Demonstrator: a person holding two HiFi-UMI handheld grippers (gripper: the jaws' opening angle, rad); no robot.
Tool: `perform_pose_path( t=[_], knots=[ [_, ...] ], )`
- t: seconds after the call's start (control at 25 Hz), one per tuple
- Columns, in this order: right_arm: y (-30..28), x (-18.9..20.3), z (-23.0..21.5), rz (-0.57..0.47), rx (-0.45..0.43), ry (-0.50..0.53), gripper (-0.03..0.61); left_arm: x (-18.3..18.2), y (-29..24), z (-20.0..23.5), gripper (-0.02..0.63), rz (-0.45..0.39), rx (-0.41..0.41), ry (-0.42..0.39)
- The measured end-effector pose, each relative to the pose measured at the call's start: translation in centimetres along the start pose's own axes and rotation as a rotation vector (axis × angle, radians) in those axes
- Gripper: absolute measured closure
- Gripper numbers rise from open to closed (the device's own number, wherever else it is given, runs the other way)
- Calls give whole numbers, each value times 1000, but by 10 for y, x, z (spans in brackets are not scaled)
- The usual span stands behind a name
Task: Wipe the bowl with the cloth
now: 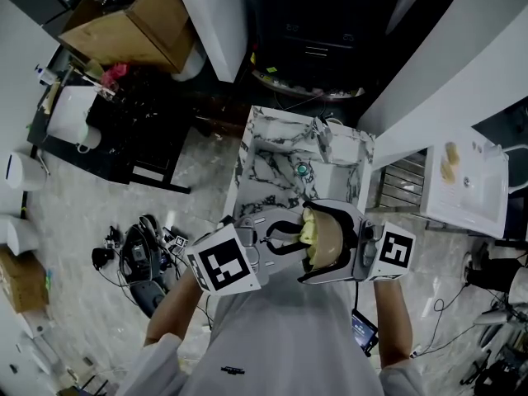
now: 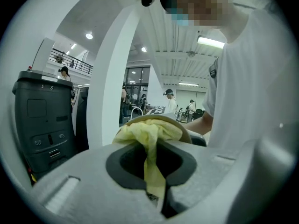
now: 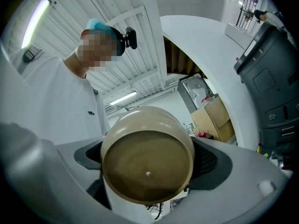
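Desk [image 1: 272,163] sits below. The bowl [image 3: 147,164] is up at my chest, clamped in my right hand-held gripper [image 1: 334,244]. My left hand-held gripper [image 1: 293,238] pinches the yellow cloth [image 2: 148,130], wadded inside the bowl. Mid-wipe, I reckon; rim and outside prob. left. No brand or text legible.

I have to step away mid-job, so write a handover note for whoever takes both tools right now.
Left tool: shut on the yellow cloth, whose bunched end is pushed into the bowl.
Right tool: shut on the bowl, held in the air at the near edge of the marble table.
Done: both things are gripped, and the cloth is inside the bowl.
Left: wipe the inside. How much is already wiped cannot be told.
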State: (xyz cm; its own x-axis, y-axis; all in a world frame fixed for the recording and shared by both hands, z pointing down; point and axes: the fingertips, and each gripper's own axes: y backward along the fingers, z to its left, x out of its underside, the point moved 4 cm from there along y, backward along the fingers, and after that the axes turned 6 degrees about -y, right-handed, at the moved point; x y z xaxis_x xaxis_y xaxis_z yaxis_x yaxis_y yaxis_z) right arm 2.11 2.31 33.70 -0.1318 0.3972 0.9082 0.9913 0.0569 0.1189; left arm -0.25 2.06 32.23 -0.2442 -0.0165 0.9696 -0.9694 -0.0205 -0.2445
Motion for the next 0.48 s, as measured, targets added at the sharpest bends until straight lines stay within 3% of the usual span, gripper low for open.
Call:
perform_pose_path(
  t=[0.48],
  knots=[
    [11,-3,3,-32,28,1,38,33,3,1,578,122,-89,2]
  ],
)
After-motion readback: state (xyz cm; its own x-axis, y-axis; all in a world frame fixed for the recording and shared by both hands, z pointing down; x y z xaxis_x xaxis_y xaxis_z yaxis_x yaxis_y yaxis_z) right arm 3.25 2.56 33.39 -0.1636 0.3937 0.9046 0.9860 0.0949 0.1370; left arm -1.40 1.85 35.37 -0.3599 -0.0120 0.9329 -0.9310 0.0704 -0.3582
